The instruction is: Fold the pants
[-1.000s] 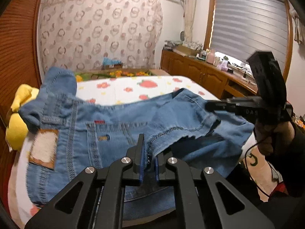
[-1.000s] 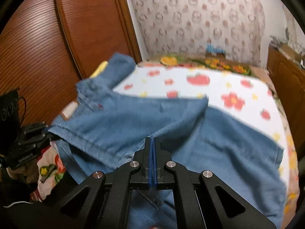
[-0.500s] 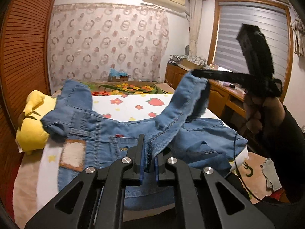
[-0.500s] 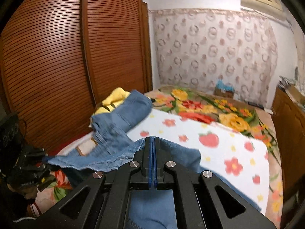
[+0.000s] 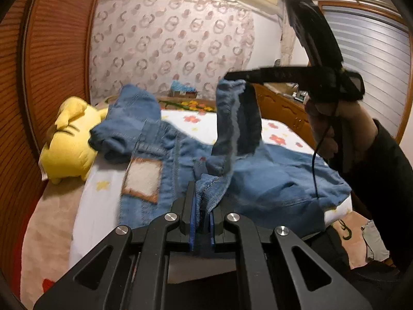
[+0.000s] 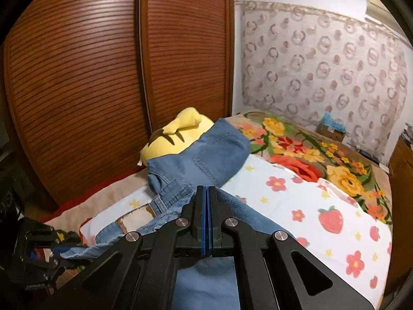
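Note:
Blue denim pants (image 5: 271,180) lie spread on the bed, waistband with a leather patch (image 5: 143,179) to the left. My left gripper (image 5: 202,199) is shut on a hem edge of the pants. My right gripper (image 5: 232,76) shows in the left wrist view raised high, shut on another hem corner; the leg hangs from it. In the right wrist view my right gripper (image 6: 207,196) is shut on the denim (image 6: 211,160), and the left gripper (image 6: 38,255) shows at the lower left holding the stretched edge.
A yellow plush toy (image 5: 69,139) lies at the bed's left by the wooden wardrobe doors (image 6: 103,77). The bed has a white strawberry sheet (image 6: 322,217) and a floral blanket (image 6: 304,152). A wooden dresser (image 5: 284,108) stands at the right.
Both grippers have lifted the pant leg hem off the bed. The right gripper rose higher and moved toward the waistband; the leg now hangs steeply between them.

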### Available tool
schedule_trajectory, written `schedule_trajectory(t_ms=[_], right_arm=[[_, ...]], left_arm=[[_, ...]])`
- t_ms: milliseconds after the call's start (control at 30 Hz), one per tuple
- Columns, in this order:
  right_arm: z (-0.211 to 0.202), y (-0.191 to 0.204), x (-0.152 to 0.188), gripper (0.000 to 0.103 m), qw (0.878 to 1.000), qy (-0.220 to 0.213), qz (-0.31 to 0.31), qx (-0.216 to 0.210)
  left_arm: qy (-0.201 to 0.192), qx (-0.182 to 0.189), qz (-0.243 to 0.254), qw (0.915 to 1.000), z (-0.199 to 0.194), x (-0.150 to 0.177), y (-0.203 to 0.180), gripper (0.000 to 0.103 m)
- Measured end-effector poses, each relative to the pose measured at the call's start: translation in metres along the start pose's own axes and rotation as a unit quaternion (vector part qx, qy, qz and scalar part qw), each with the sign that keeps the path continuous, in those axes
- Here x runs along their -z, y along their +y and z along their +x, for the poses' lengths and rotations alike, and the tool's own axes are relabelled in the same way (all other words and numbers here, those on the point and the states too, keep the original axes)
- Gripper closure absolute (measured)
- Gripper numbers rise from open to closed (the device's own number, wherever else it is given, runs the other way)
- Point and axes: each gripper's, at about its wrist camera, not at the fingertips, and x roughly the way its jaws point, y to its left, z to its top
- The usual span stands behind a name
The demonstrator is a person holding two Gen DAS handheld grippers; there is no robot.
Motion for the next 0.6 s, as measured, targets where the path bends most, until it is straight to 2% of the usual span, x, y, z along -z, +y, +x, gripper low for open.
schedule_trajectory(t_ms=[267,433,467,500,533,600], right_arm=[[0.061,0.0,-0.017,0.102,0.999,0.047,-0.006,-0.009],[0.078,0.002,-0.021,0.102,0.998,0.066,-0.002,-0.01],[0.081,0.003,-0.023,0.102,0.998,0.067,-0.002,-0.012],[0.078,0.003,-0.024,0.098,0.998,0.068,-0.001,-0.01],[0.077,0.001,-0.025,0.089,0.998,0.068,0.003,-0.007],[0.071,-0.002,-0.027,0.072,0.998,0.065,0.004,0.003]], left_arm=[[0.037,-0.012,-0.027,0.9989,0.022,0.02,0.026,0.094],[0.05,-0.031,-0.034,0.9977,0.029,0.024,0.036,0.093],[0.053,-0.035,-0.038,0.9973,0.03,0.025,0.039,0.09],[0.053,-0.038,-0.039,0.9971,0.03,0.026,0.041,0.086],[0.051,-0.041,-0.041,0.997,0.029,0.026,0.042,0.083],[0.042,-0.043,-0.05,0.997,0.026,0.025,0.046,0.069]])
